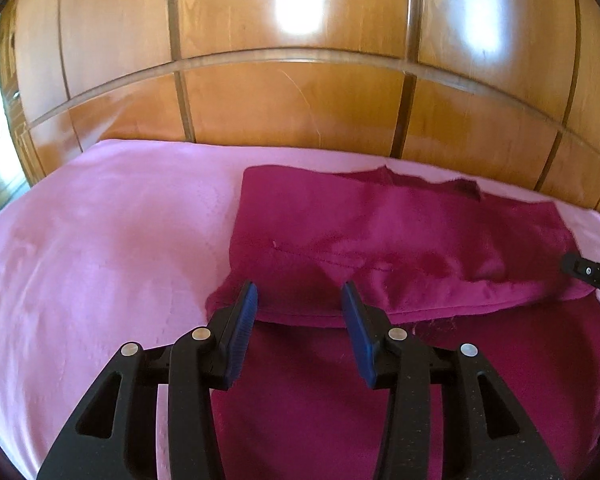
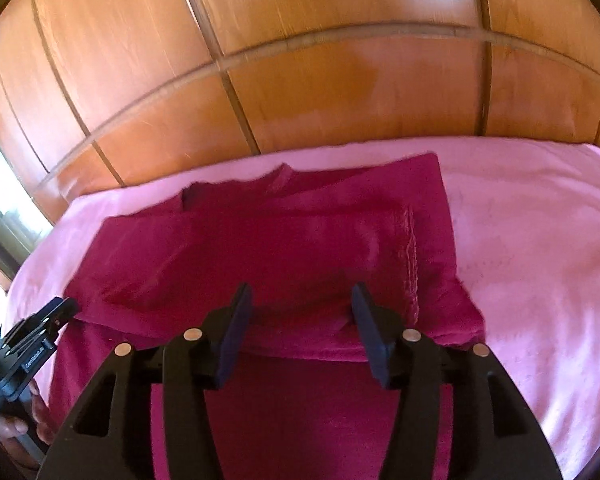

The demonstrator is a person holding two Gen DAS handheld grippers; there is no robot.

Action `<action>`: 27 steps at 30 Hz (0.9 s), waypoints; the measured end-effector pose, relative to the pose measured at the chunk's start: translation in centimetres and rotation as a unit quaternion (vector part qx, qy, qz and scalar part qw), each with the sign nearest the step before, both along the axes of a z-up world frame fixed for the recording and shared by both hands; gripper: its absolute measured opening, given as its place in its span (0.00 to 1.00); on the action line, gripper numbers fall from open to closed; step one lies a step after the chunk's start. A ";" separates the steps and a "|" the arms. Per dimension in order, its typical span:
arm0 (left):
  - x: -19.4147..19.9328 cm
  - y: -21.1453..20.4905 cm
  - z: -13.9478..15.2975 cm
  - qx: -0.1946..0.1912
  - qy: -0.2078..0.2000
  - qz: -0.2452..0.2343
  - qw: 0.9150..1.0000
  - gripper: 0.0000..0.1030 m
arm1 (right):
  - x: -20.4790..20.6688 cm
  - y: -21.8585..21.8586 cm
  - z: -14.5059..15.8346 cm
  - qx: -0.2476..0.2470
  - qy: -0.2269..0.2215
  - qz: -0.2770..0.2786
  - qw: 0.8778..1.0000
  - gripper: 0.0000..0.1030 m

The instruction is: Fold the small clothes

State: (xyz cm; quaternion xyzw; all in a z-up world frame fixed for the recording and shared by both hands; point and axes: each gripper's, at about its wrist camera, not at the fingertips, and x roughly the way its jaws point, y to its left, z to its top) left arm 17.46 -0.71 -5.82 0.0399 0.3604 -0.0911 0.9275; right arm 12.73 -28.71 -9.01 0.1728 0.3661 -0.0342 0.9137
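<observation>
I see the magenta garment (image 1: 380,232) lying on the pink bed cover (image 1: 100,240), directly ahead of and below both tools, with a wooden panelled wardrobe (image 1: 292,100) standing behind the bed. Its far part is doubled over the near part, and the fold edge (image 1: 300,316) runs crosswise, left to right, just beyond the fingertips in both wrist views. The long axis of the folded stack runs the same way, across my line of approach.

My left tool (image 1: 300,300) stands partly open with nothing between its blue pads (image 1: 246,320); they hang just above the fold edge near the garment's left end, not pressing the cloth. My right tool (image 2: 300,300) is likewise partly open and empty, its dark pads (image 2: 236,320) hovering over the fold edge toward the garment's right end, where a stitched hem (image 2: 412,256) shows. Each tool appears at the margin of the other's view, so the two flank the garment side by side.

I judge that the next fold goes along the long axis, so either tool could take its own end; neither is clearly nearer.

I see no containers in these views.
</observation>
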 end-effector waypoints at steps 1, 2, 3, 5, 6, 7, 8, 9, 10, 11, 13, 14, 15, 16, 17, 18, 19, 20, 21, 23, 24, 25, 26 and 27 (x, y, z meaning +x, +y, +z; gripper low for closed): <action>0.2 -0.1 -0.3 0.004 0.005 -0.001 1.000 0.42 | 0.0 0.0 -0.3 -0.002 0.001 -0.003 1.000 0.50; 0.3 0.0 -0.5 0.006 0.008 -0.001 1.000 0.42 | 0.0 0.0 -0.7 -0.006 0.001 -0.005 1.000 0.50; 0.4 0.0 -0.8 0.008 0.012 -0.002 1.000 0.42 | 0.1 0.0 -0.9 -0.010 0.001 -0.005 1.000 0.50; 0.2 0.2 -0.8 0.007 0.010 -0.003 1.000 0.42 | 0.3 0.0 -1.4 -0.013 -0.001 -0.006 1.000 0.51; 0.1 0.2 -0.6 0.006 0.008 -0.004 1.000 0.42 | 0.4 0.0 -1.6 -0.011 -0.003 -0.007 1.000 0.51; 0.0 0.2 -0.5 0.004 0.006 -0.004 1.000 0.42 | 0.4 -0.1 -1.8 -0.008 -0.006 -0.009 1.000 0.51; -0.1 0.5 -0.3 0.000 0.005 -0.004 1.000 0.42 | 0.4 -0.1 -1.8 -0.008 -0.007 -0.009 1.000 0.51; -0.3 0.7 -0.1 -0.009 0.004 -0.005 1.000 0.42 | 0.3 -0.2 -1.8 -0.008 -0.008 -0.010 1.000 0.51; -0.5 1.1 0.2 -0.016 0.004 -0.006 1.000 0.42 | 0.2 -0.2 -1.8 -0.008 -0.009 -0.011 1.000 0.51; -0.7 1.3 0.3 -0.021 0.004 -0.006 1.000 0.42 | 0.3 -0.1 -1.8 -0.009 -0.010 -0.011 1.000 0.51; -0.9 2.2 1.0 -0.036 0.006 -0.011 0.999 0.48 | 0.3 -0.1 -1.9 -0.008 -0.012 -0.011 1.000 0.51; -0.9 2.7 1.3 -0.045 0.008 -0.012 0.999 0.57 | 0.2 -0.1 -1.8 -0.007 -0.013 -0.010 1.000 0.51; -0.7 3.8 1.8 -0.068 0.011 -0.012 0.998 0.58 | 0.2 -0.1 -1.9 -0.006 -0.013 -0.010 1.000 0.51; -0.5 4.5 2.2 -0.084 0.016 -0.009 0.996 0.58 | 0.1 -0.1 -1.9 -0.006 -0.014 -0.010 1.000 0.51; -0.1 5.4 2.5 -0.104 0.025 -0.005 0.994 0.58 | 0.1 -0.1 -1.9 -0.006 -0.014 -0.010 1.000 0.51; 0.9 6.8 2.7 -0.138 0.044 -0.001 0.989 0.58 | 0.2 -0.1 -1.9 -0.006 -0.014 -0.010 1.000 0.51; 1.7 7.9 2.7 -0.167 0.061 0.003 0.984 0.57 | 0.1 -0.1 -1.9 -0.006 -0.014 -0.011 1.000 0.52; 2.5 9.0 2.7 -0.195 0.076 0.009 0.978 0.56 | 0.0 -0.1 -1.9 -0.007 -0.015 -0.011 1.000 0.52; 3.6 10.2 2.5 -0.228 0.094 0.011 0.969 0.53 | 0.0 -0.1 -1.9 -0.007 -0.015 -0.011 1.000 0.52; 5.7 11.7 2.1 -0.263 0.117 0.017 0.958 0.48 | 0.0 -0.1 -1.9 -0.007 -0.015 -0.011 1.000 0.52; 6.4 11.9 1.9 -0.270 0.123 0.017 0.955 0.46 | 0.0 -0.1 -1.9 -0.007 -0.016 -0.011 1.000 0.52; 7.2 12.1 1.7 -0.275 0.130 0.018 0.952 0.40 | 0.0 -0.1 -1.9 -0.007 -0.016 -0.011 1.000 0.52; 8.0 12.1 1.4 -0.279 0.140 0.017 0.950 0.40 | 0.0 -0.1 -1.9 -0.006 -0.016 -0.011 1.000 0.52; 9.1 11.9 1.0 -0.291 0.156 0.010 0.944 0.40 | -0.1 -0.1 -1.9 -0.006 -0.016 -0.011 1.000 0.52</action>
